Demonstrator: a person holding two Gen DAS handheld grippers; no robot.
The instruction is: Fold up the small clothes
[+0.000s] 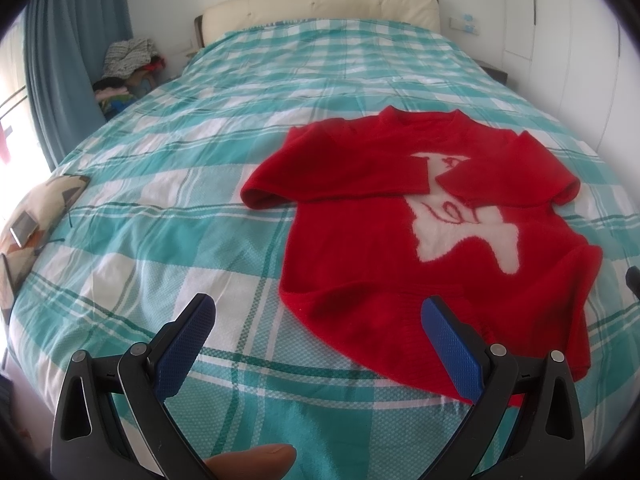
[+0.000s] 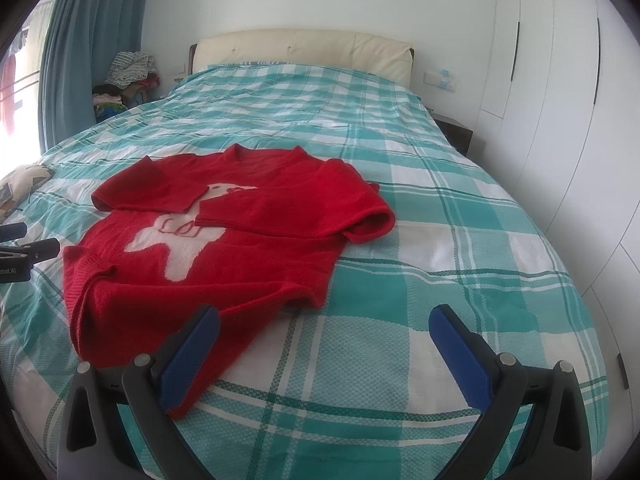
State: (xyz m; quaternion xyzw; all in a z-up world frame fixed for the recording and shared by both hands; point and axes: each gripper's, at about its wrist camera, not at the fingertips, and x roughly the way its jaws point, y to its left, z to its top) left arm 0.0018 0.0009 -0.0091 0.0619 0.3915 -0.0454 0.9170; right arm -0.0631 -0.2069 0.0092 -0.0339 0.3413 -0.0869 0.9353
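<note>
Red knit sweater (image 1: pixel 400 248), one in number, lies flat on the teal checked bed (image 1: pixel 200 200) with both sleeves folded across its chest, while two hand-held grippers, left (image 1: pixel 318 314) and right (image 2: pixel 324 324), hover spread, gripping nothing.

**Open bedspread on both flanks, clutter only at the edges**

Lying mid-bed and blocking the centre: red sweater (image 1: pixel 420 248) (image 2: pixel 224 248), both sleeves folded across the chest. Spreading bare on either side of it: checked bedspread (image 1: pixel 180 208) (image 2: pixel 460 280), giving open passage up to the headboard (image 1: pixel 320 4). Hovering spread wide above the near hem: left gripper (image 1: pixel 318 334) and right gripper (image 2: pixel 324 340), nothing between the fingers. Crowding the left margin: patterned cushion (image 1: pixel 36 216) bearing possibly a phone (image 1: pixel 24 228). Flanking the right: white wardrobe (image 2: pixel 560 120).
</note>
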